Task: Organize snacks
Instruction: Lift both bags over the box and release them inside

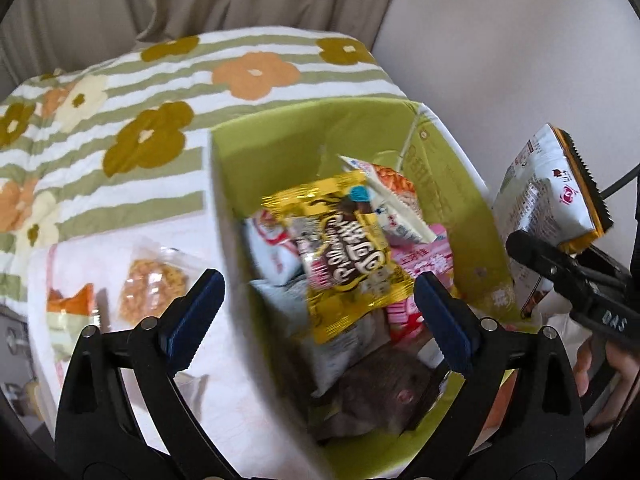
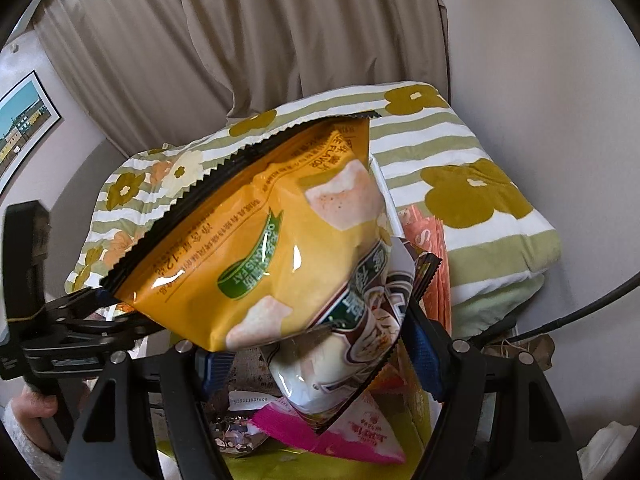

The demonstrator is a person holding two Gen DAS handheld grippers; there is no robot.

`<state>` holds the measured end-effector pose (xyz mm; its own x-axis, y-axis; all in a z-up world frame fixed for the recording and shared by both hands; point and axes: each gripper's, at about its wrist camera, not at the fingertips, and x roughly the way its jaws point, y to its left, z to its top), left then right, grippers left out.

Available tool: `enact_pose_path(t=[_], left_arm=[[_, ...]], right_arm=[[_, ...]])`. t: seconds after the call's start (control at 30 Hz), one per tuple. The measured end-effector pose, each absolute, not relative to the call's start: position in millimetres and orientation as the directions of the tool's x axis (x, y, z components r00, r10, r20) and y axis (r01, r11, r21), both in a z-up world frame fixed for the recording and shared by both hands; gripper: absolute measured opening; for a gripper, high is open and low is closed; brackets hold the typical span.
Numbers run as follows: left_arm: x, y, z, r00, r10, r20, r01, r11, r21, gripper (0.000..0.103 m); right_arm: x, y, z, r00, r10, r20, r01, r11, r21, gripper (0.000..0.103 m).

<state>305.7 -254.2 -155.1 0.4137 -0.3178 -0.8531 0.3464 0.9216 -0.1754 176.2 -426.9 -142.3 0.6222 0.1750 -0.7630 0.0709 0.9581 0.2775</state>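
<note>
A lime-green box holds several snack packets. A yellow packet with Korean print is on top, with pink and white packets beside it. My left gripper is open and empty just above the box. My right gripper is shut on a yellow chip bag and holds it above the box. That bag also shows at the right of the left wrist view, clamped by the right gripper. Pink packets lie under the bag.
The box stands on a white surface. A clear bag of golden snacks and an orange packet lie left of the box. A green-striped flower blanket lies behind. Curtains and a pale wall stand at the back.
</note>
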Motion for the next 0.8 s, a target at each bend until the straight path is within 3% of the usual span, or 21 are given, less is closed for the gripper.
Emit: enact_pose_path(t=[0.4,0.47,0.53,0.8], left_arm=[[291,-217,-149,0.458,-0.314,-0.832,0.281,0.939,-0.199,0.095],[289,-215,-150,0.462,-0.303,-0.834,0.272,0.943,-0.192,0.095],[287,-214,-151,0.462,-0.3,-0.835,0.264,0.945,-0.194,0.095],[266,-209,-140,0.5,-0.292,-0.816,0.24,0.951,-0.193,0.095]], right_arm=[[202,-412,-154,0.561,0.129,-0.818,0.036,0.983,0.18,0.072],[207,-411,-160,0.555,0.122,-0.823,0.033,0.985,0.169,0.08],[206,-410,-160,0.561,0.11,-0.82,0.035,0.987,0.156,0.101],[171,-414,-147,0.63,0.138,-0.764,-0.006,0.985,0.173,0.102]])
